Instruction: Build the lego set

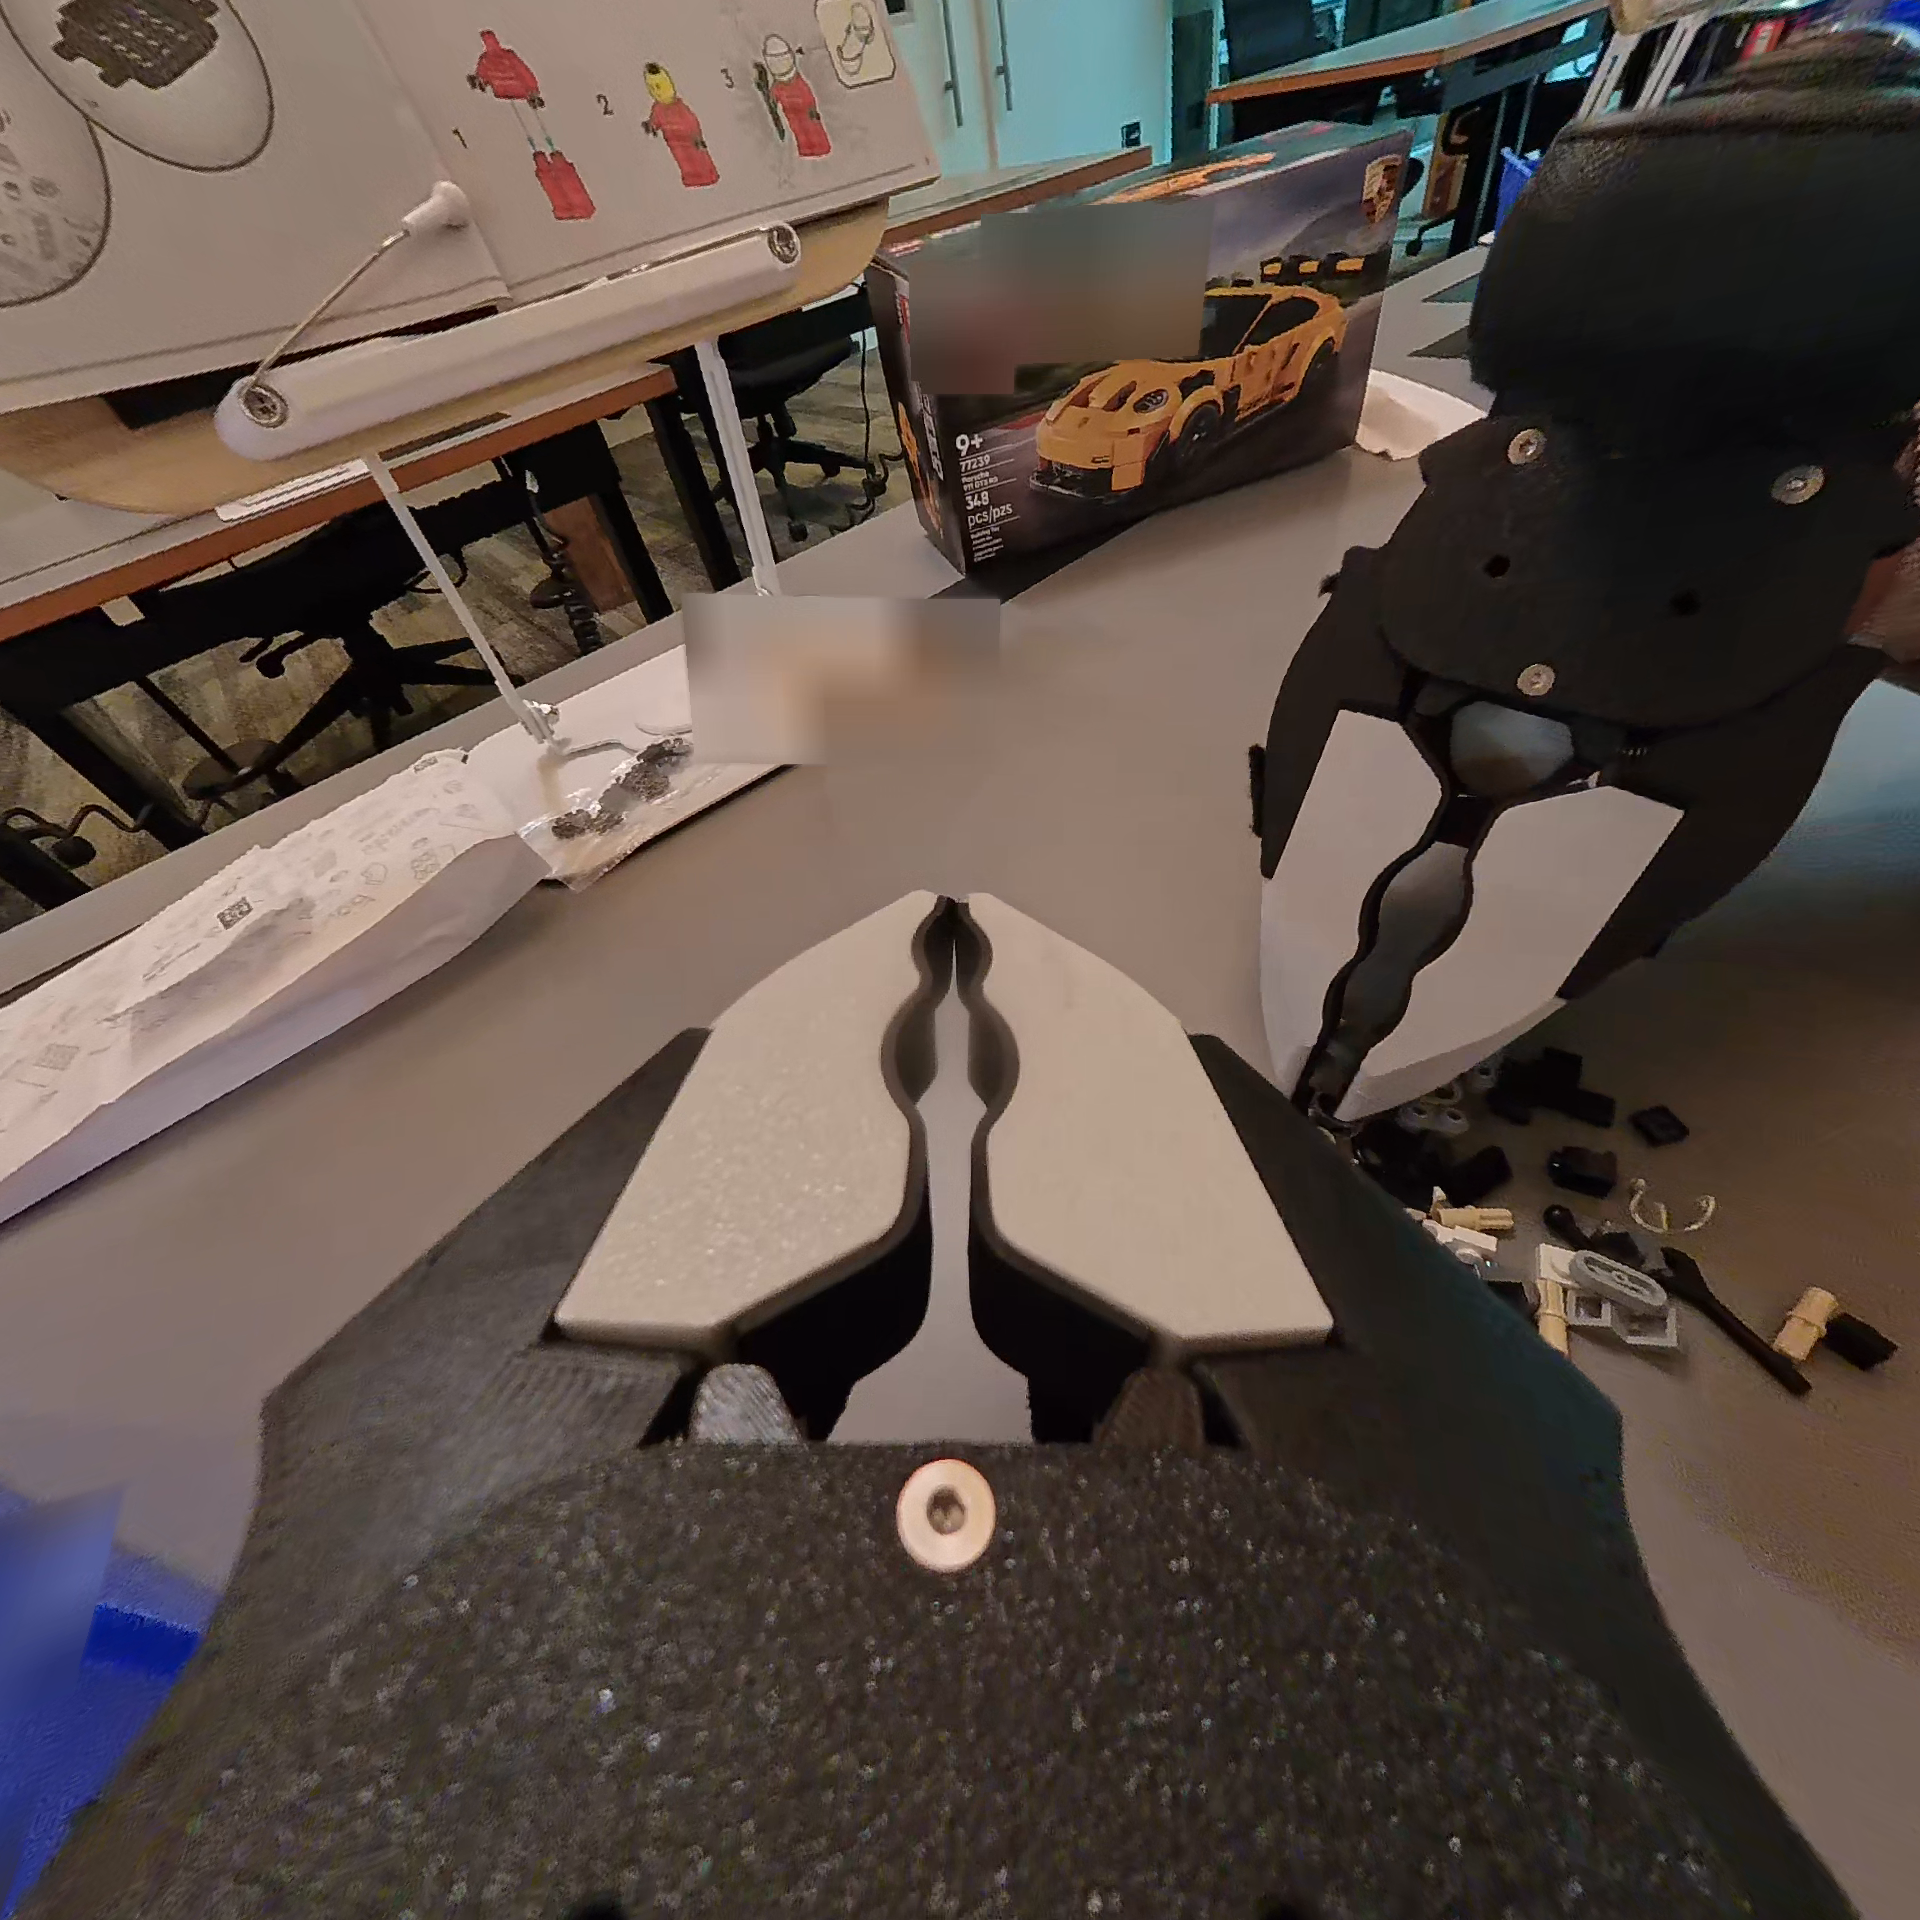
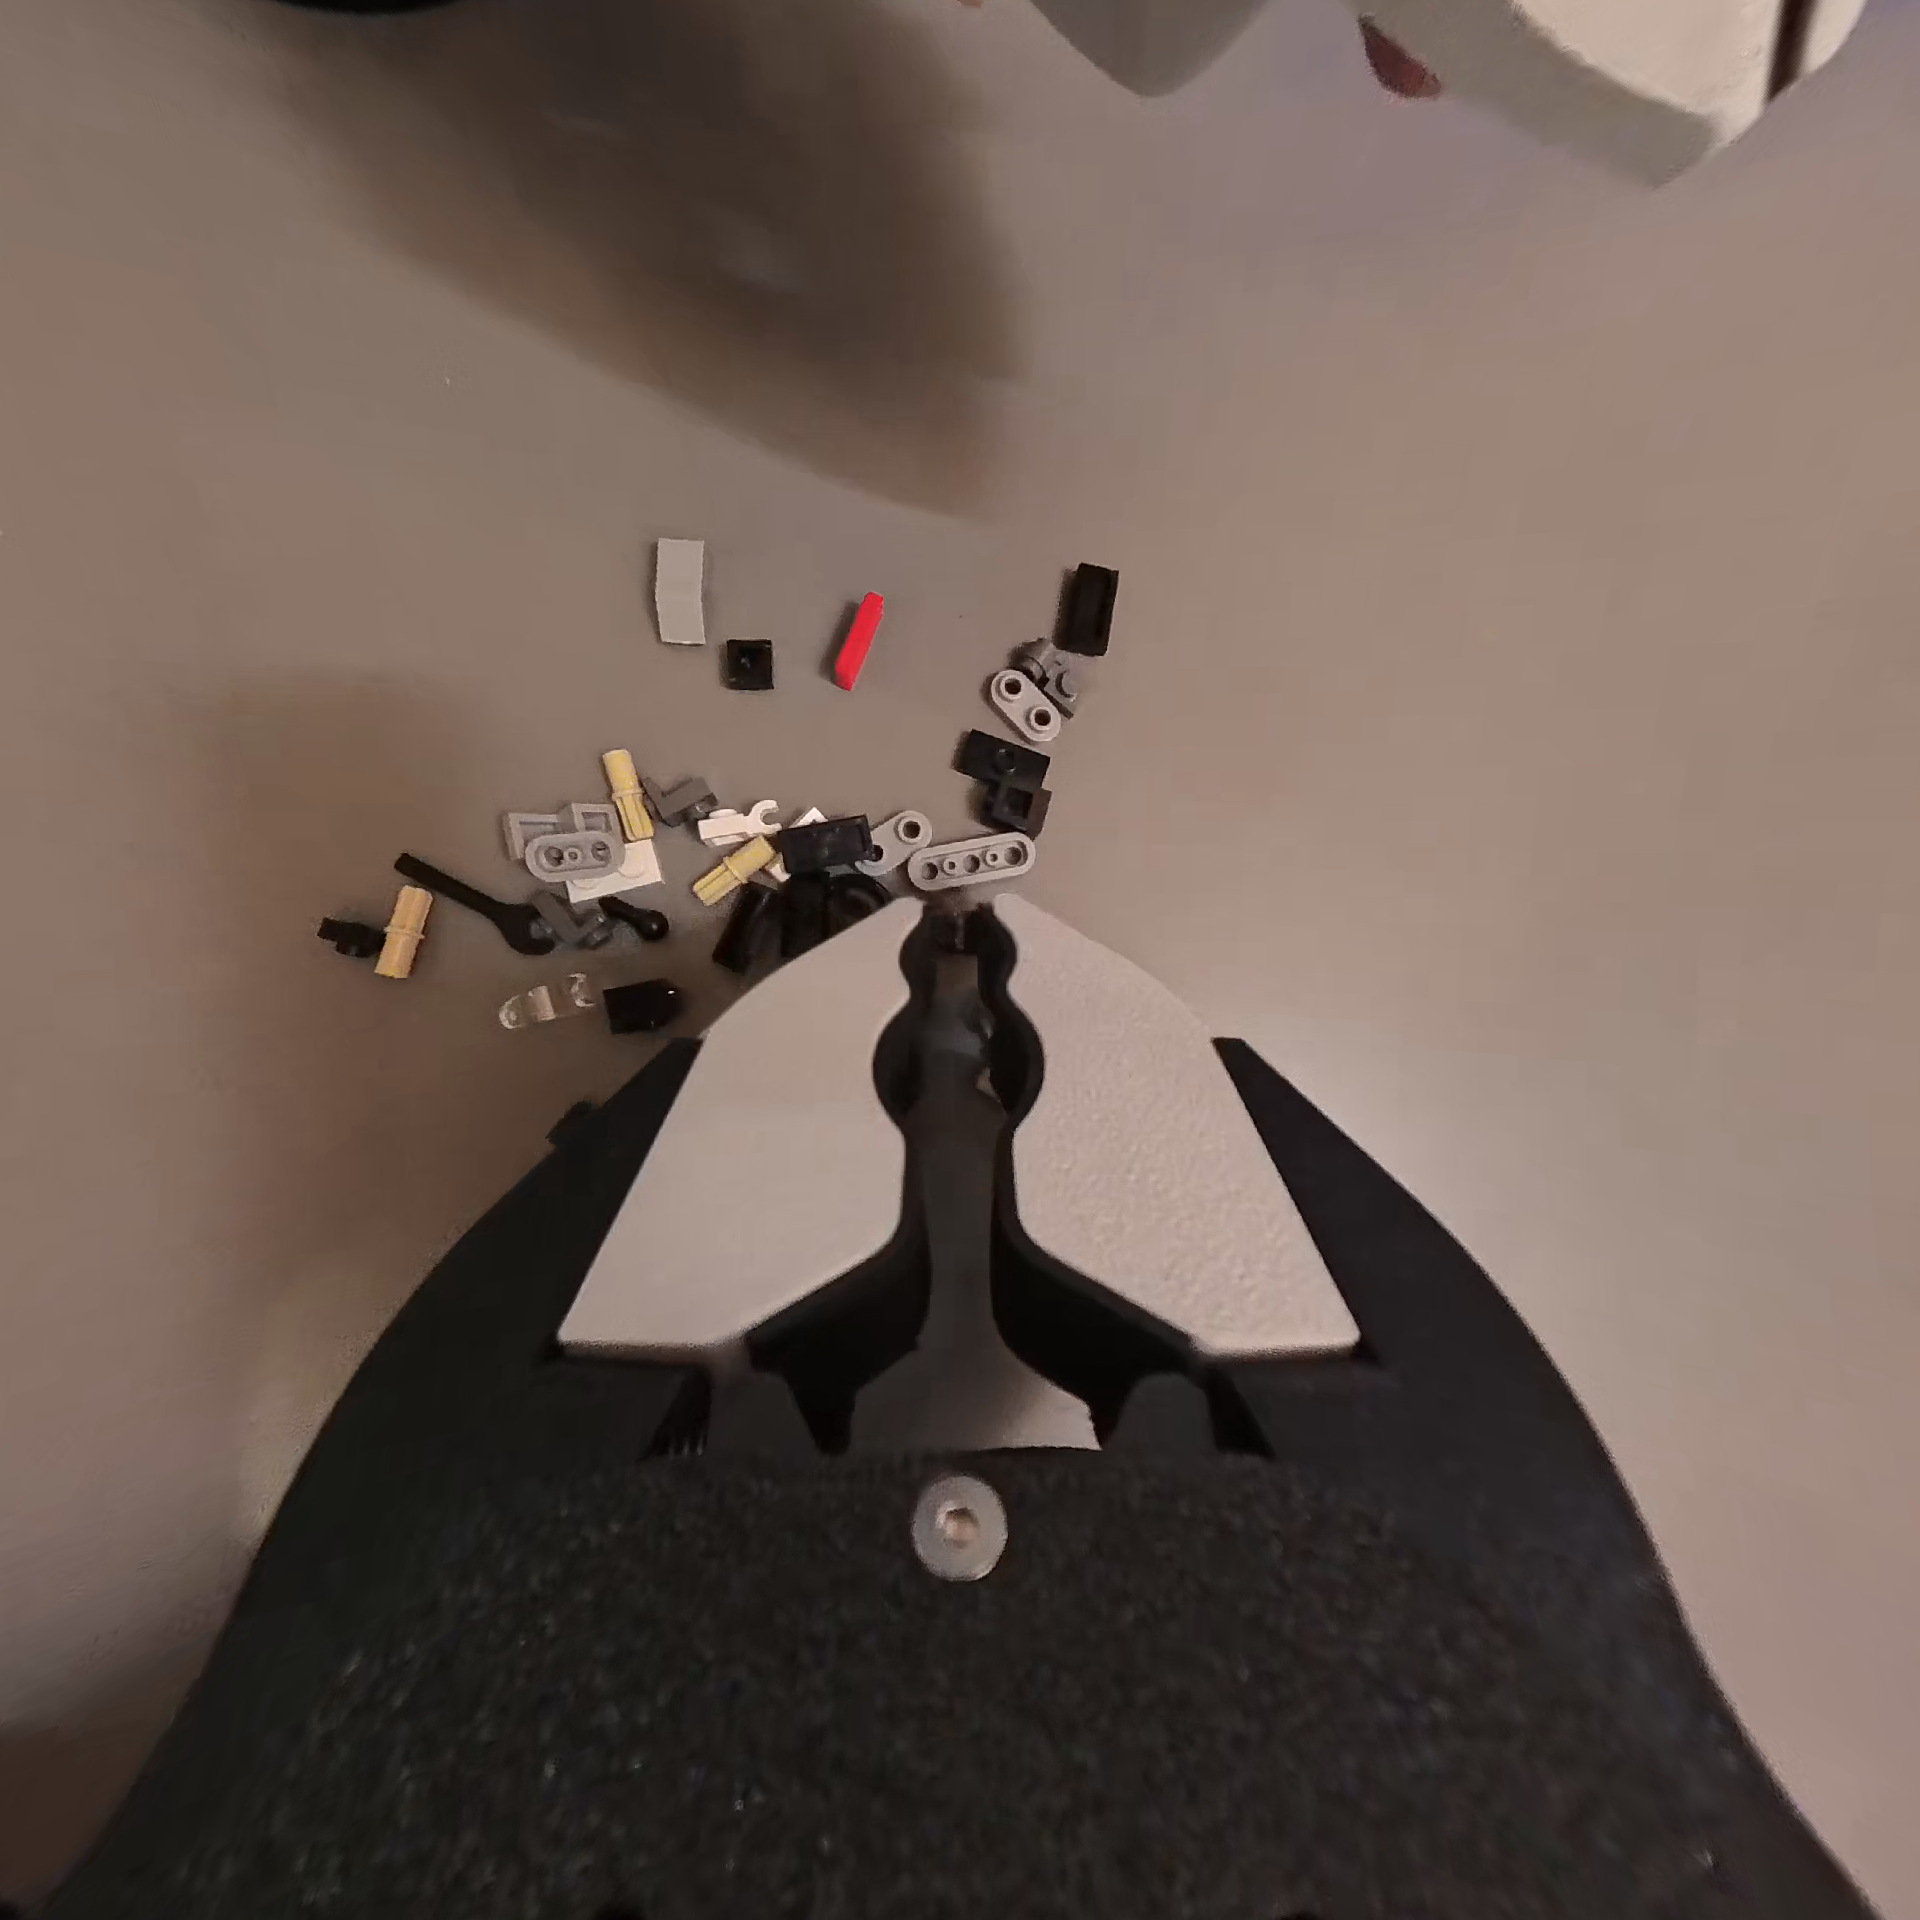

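Grey tabletop (image 1: 1091,810) in an office. Left wrist view: left gripper (image 1: 954,914) hovers over bare table, fingers together, holding nothing. Instruction booklet (image 1: 623,114) on its stand, set box (image 1: 1143,384) behind; right gripper (image 1: 1325,1091) tips down into the loose pieces (image 1: 1579,1226).

Right wrist view: right gripper (image 2: 961,914) nearly closed, tips at the grey holed beam (image 2: 971,864); whether it's pinched, cannot tell. Step looks like picking a part; next needs a firm nip, then a clean lift.
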`<state>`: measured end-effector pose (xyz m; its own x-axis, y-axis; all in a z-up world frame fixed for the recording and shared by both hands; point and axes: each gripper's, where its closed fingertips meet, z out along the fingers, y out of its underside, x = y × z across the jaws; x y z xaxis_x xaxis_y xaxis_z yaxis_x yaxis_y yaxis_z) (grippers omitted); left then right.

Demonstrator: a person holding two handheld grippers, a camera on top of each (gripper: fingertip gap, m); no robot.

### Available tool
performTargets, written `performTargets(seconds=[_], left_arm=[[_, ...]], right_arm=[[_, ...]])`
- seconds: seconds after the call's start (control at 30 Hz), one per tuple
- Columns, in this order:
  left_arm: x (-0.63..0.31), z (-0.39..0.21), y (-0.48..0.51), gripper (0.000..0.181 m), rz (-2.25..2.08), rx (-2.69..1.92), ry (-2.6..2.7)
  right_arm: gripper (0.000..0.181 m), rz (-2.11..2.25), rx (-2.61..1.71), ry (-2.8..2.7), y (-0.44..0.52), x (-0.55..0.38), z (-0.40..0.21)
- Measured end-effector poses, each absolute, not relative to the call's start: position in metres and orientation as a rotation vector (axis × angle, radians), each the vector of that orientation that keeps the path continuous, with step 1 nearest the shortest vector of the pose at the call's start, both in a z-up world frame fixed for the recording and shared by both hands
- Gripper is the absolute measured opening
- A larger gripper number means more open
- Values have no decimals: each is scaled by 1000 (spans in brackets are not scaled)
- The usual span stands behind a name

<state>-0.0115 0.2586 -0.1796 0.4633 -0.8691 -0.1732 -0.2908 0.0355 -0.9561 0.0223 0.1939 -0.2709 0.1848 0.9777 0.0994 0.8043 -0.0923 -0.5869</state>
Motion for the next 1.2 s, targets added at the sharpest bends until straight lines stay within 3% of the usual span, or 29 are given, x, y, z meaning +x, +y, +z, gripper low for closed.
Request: performTargets(seconds=[0.4, 0.6, 1.07, 1.2], left_arm=[[-13, -196, 258, 0, -611, -1599, 1167], [-15, -205, 260, 0, -543, -1608, 1233], [-17, -220, 254, 1, -528, -1646, 1351], [-19, -223, 254, 1, -490, -1636, 1392]], right_arm=[[1, 477, -1911, -1611, 166, 39, -246], [2, 465, -2007, -1596, 128, 68, -264], [38, 665, -1983, -1565, 138, 62, -245], [40, 676, -1970, -1599, 141, 60, -246]])
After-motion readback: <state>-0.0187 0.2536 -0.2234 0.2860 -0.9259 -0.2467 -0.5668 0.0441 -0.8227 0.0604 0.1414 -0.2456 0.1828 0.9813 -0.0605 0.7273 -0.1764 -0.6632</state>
